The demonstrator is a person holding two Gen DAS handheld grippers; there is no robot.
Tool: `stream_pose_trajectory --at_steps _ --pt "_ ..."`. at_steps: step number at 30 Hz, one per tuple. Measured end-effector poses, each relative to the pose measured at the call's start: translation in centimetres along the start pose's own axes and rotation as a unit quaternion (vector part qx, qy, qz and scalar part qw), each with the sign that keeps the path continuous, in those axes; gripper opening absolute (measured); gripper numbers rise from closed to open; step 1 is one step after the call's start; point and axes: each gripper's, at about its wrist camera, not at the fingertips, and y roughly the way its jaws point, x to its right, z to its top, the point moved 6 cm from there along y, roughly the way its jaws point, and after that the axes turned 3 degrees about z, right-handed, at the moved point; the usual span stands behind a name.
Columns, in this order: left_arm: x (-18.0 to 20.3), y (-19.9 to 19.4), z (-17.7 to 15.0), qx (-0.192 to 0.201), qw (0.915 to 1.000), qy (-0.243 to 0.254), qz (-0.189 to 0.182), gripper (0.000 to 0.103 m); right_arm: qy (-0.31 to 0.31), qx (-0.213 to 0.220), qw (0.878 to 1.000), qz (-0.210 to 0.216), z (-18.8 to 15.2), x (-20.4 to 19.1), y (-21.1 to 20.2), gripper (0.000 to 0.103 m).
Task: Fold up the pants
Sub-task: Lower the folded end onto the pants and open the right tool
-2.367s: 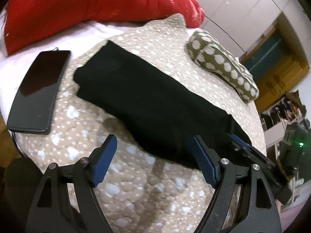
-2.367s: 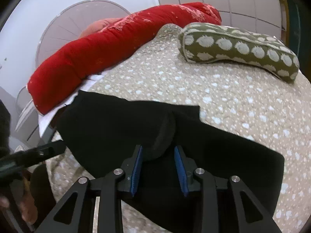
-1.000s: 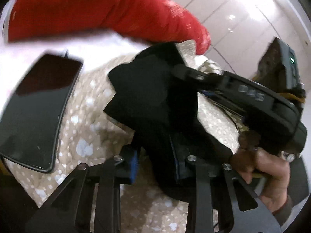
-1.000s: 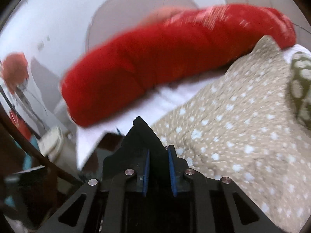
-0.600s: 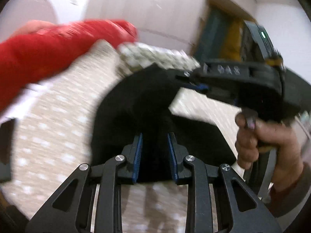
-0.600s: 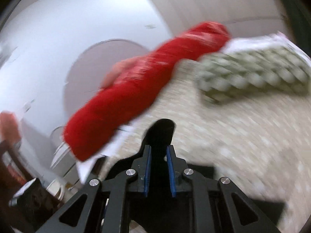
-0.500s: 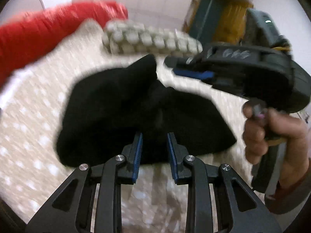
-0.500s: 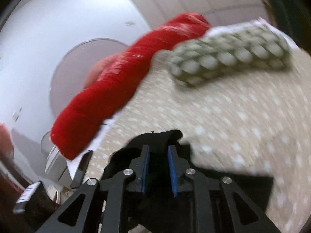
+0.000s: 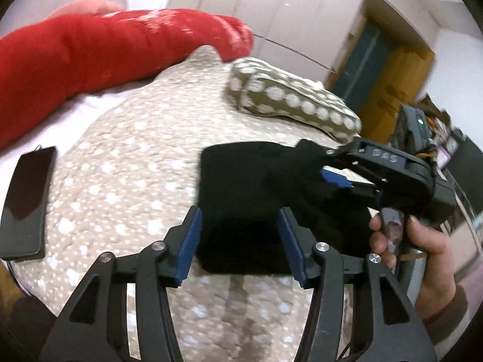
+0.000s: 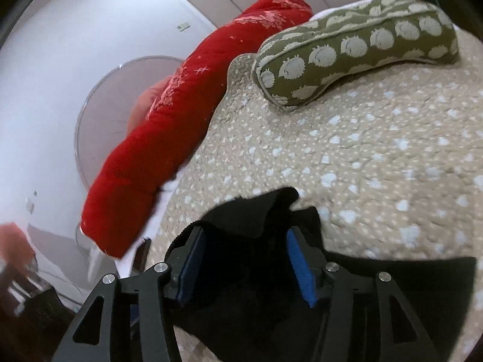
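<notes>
Having let go, both grippers now stand wide open where half a second ago each was pinched on the cloth: the left gripper (image 9: 239,242) straddles the near edge of the black pants (image 9: 256,187), and the right gripper (image 10: 246,261) sits just over their raised far corner, holding nothing. The pants lie as a compact folded block on the spotted quilt (image 9: 126,163), so the fold looks nearly finished, bar smoothing that corner. A phone (image 9: 25,199), red bolster (image 9: 90,45) and green pillow (image 9: 289,102) lie well apart, obstructing nothing.
</notes>
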Motion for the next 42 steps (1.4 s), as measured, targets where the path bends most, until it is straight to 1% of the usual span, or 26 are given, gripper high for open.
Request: stream_pose_trajectory --at_steps 2,3,5,6,7,9,11,15,16,17,18,19,20,21,22,23,25,27,29,31,33,35,37,38,40,42 --pt "-0.8 0.9 0.3 -0.001 1.0 -0.007 0.005 0.054 0.028 -0.005 0.999 0.026 0.3 0.0 0.4 0.056" --pt "-1.1 1.6 0.1 -0.011 0.9999 -0.006 0.008 0.054 0.043 -0.007 0.998 0.036 0.4 0.0 0.6 0.058" --pt "-0.6 2.6 -0.5 -0.026 0.9997 0.002 -0.006 0.054 0.066 -0.005 0.996 0.052 0.6 0.1 0.5 0.059" --pt "-0.1 3.1 -1.1 -0.04 0.999 0.014 -0.016 0.054 0.076 -0.003 0.995 0.06 0.6 0.3 0.3 0.06" --pt "0.1 2.7 -1.8 -0.043 0.9987 0.023 -0.014 0.055 0.091 -0.003 0.994 0.068 0.6 0.5 0.2 0.061" --pt "0.8 2.6 -2.5 -0.034 0.9977 0.058 0.008 0.056 0.123 -0.008 0.988 0.088 0.5 1.1 0.0 0.061" --pt "1.0 2.6 -2.9 -0.032 0.9965 0.076 0.013 0.056 0.137 -0.007 0.986 0.098 0.6 1.1 -0.2 0.062" --pt "0.7 2.7 -3.0 -0.037 0.997 0.069 0.006 0.057 0.145 0.0 0.984 0.104 0.7 0.8 -0.4 0.066" --pt "0.6 2.7 -3.1 -0.037 0.997 0.067 0.005 0.058 0.14 -0.004 0.985 0.104 0.6 0.6 -0.1 0.066" --pt "0.6 2.7 -3.2 -0.039 0.9969 0.068 0.006 0.062 0.128 -0.017 0.987 0.098 0.4 0.2 0.4 0.066" --pt "0.7 3.1 -3.1 -0.042 0.9967 0.069 0.008 0.063 0.111 -0.03 0.99 0.087 0.1 -0.2 1.0 0.066" --pt "0.7 3.6 -3.0 -0.044 0.9966 0.069 0.009 0.063 0.086 -0.042 0.993 0.069 -0.2 -0.7 1.5 0.062" --pt "0.6 3.7 -3.1 -0.046 0.9966 0.067 0.011 0.063 0.055 -0.05 0.996 0.046 -0.5 -1.2 2.0 0.056" --pt "0.5 3.8 -3.1 -0.048 0.9968 0.063 0.01 0.063 0.033 -0.052 0.998 0.026 -0.8 -1.4 2.2 0.043" --pt "0.3 3.8 -3.1 -0.052 0.997 0.057 0.005 0.063 0.015 -0.049 0.999 0.003 -1.2 -1.5 2.2 0.033" --pt "0.0 4.0 -3.1 -0.057 0.9972 0.048 -0.001 0.063 -0.005 -0.044 0.999 -0.016 -1.5 -1.5 2.2 0.029" --pt "-0.5 4.1 -3.2 -0.073 0.997 0.025 -0.013 0.063 -0.027 -0.029 0.999 -0.028 -2.1 -1.8 1.6 0.019" --pt "-0.9 3.9 -3.0 -0.077 0.9968 0.012 -0.015 0.063 -0.023 -0.013 1.0 -0.015 -2.2 -2.0 0.6 0.016" --pt "-0.8 2.9 -2.4 -0.063 0.9978 0.015 -0.012 0.063 -0.037 0.009 0.999 -0.003 -2.0 -3.1 -1.1 0.015" --pt "-0.6 1.5 -1.5 -0.041 0.9989 0.017 -0.013 0.063 -0.064 0.029 0.997 -0.005 -1.8 -4.7 -3.0 0.015" --pt "-0.4 0.0 -0.5 -0.021 0.9995 0.013 -0.021 0.064 -0.085 0.051 0.995 -0.002 -1.4 -6.0 -5.2 0.015" --pt "-0.4 -1.2 0.1 -0.007 0.9995 0.003 -0.03 0.073 -0.099 0.074 0.992 -0.004 -1.4 -6.5 -7.9 0.015" --pt "-0.2 -1.9 0.5 0.0 0.9994 -0.001 -0.033 0.074 -0.096 0.09 0.991 -0.014 -1.6 -5.8 -10.3 0.015" --pt "0.1 -2.0 0.6 0.003 0.9995 0.001 -0.032 0.074 -0.09 0.095 0.991 -0.026 -1.5 -4.9 -11.2 0.015" --pt "0.6 -1.6 0.6 0.002 0.9996 0.008 -0.027 0.074 -0.076 0.099 0.99 -0.062 -1.7 -2.5 -12.2 0.015" --pt "1.4 -0.7 0.3 -0.013 0.9997 0.014 -0.018 0.074 -0.057 0.081 0.989 -0.107 -2.3 0.8 -12.3 0.016"
